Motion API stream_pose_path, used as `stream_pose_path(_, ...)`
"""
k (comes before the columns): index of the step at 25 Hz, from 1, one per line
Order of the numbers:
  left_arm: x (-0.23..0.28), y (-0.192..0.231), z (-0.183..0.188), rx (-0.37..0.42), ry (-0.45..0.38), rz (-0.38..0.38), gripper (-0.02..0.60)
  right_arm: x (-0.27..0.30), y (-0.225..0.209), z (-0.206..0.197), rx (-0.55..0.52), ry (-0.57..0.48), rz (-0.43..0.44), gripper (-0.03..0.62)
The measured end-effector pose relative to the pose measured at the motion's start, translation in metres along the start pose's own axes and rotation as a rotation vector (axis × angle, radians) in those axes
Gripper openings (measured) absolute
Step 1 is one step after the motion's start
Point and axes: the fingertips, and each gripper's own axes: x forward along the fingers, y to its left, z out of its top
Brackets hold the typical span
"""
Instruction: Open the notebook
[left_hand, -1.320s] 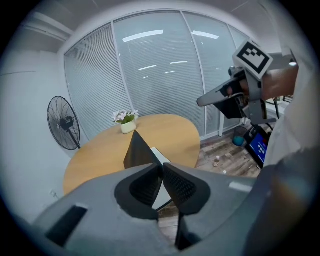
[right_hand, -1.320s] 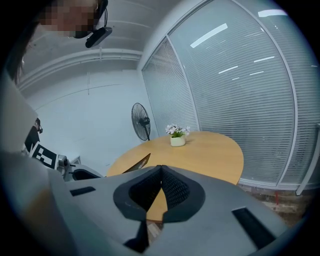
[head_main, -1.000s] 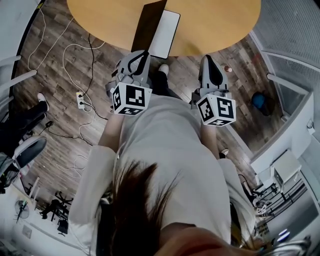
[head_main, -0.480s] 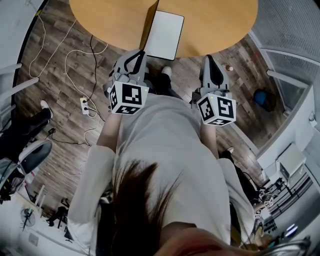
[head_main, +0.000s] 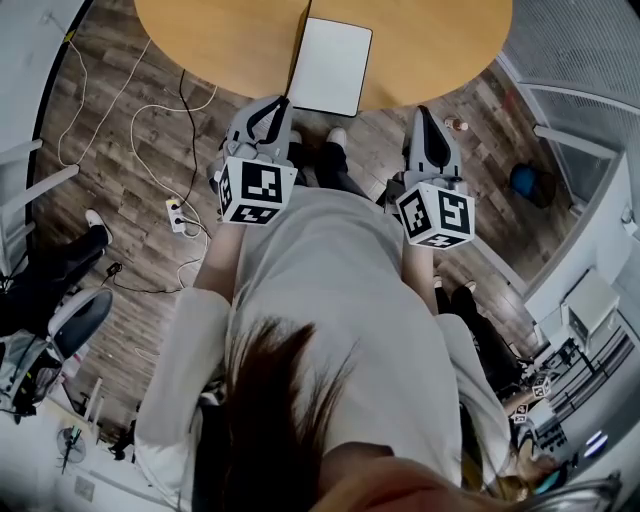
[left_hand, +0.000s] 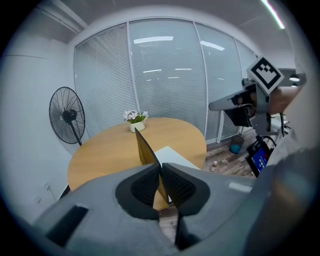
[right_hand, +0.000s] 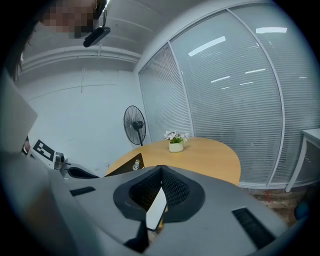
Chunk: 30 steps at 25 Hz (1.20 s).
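Observation:
The notebook lies on the round wooden table (head_main: 430, 50) at its near edge. Its white page (head_main: 332, 65) lies flat. The brown cover (head_main: 300, 45) stands about upright along the page's left side. My left gripper (head_main: 285, 102) is shut on the cover's near edge. In the left gripper view the cover (left_hand: 144, 149) runs into the closed left gripper (left_hand: 160, 168), with the page (left_hand: 176, 156) to its right. My right gripper (head_main: 421, 112) hangs shut and empty off the table edge, right of the notebook. In the right gripper view the right gripper (right_hand: 161, 168) is shut, with the cover (right_hand: 124, 167) at left.
A small flower pot (left_hand: 135, 125) stands at the table's far side. A floor fan (left_hand: 66, 117) is behind the table on the left. White cables and a power strip (head_main: 175, 212) lie on the wood floor at left. A small bottle (head_main: 457, 125) stands on the floor.
The cover leaned over the page with its broad dark face showing; now it stands edge-on and more white page is bare. The left gripper has shifted a little with it.

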Motion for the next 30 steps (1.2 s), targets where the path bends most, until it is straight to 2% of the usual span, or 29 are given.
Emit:
stream_pose_path(17,-0.009,0.028,-0.017,-0.093,-0.037,0.000,0.034,0.001,0.027,-0.002,-0.017,0.000,-0.026,0.002)
stream_pose_path(30,-0.014,0.044,-0.031,-0.125,-0.049,0.003,0.035,-0.001,0.047,-0.002,-0.034,-0.007,-0.042,0.002)
